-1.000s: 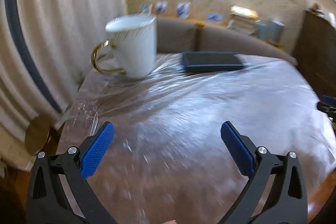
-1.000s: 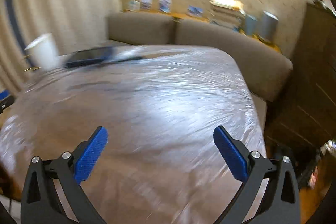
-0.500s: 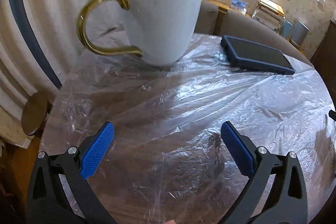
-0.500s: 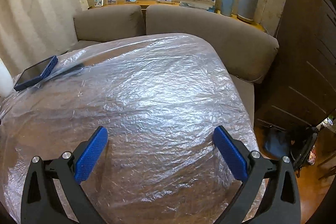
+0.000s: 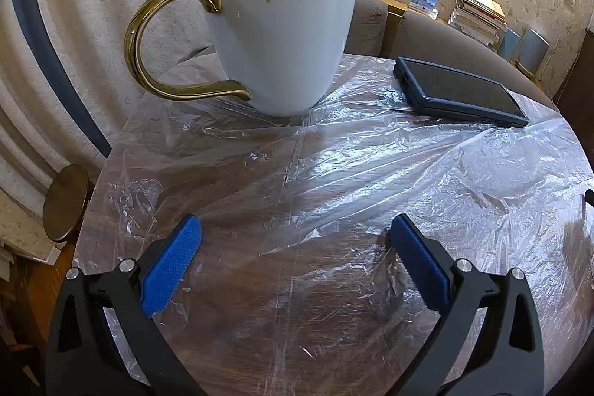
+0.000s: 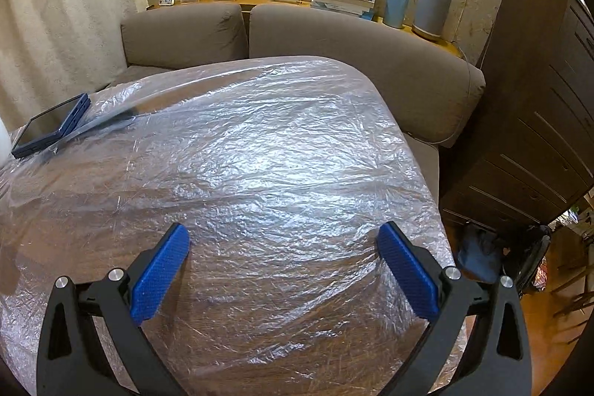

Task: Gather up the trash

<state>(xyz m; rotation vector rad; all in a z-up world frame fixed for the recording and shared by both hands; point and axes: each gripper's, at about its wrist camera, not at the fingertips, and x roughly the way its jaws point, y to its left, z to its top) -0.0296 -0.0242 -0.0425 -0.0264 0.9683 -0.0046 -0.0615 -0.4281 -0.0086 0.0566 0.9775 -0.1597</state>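
Observation:
A thin clear plastic sheet (image 5: 334,173) lies crumpled over the whole wooden table top; it also shows in the right wrist view (image 6: 260,154). My left gripper (image 5: 293,229) is open and empty, low over the sheet near the table's left end, a short way in front of a white mug (image 5: 282,21). My right gripper (image 6: 284,236) is open and empty, above the sheet near the table's right front part. No other loose trash shows.
The white mug with gold handle and gold dots stands on the sheet. A dark tablet (image 5: 460,91) lies on it to the mug's right, also in the right wrist view (image 6: 52,125). A brown sofa (image 6: 371,51) borders the table; a dark cabinet (image 6: 538,99) stands right.
The left gripper has moved closer to the mug, which now fills more of its view. The right view has steadied and tilted slightly. Both grippers stay open.

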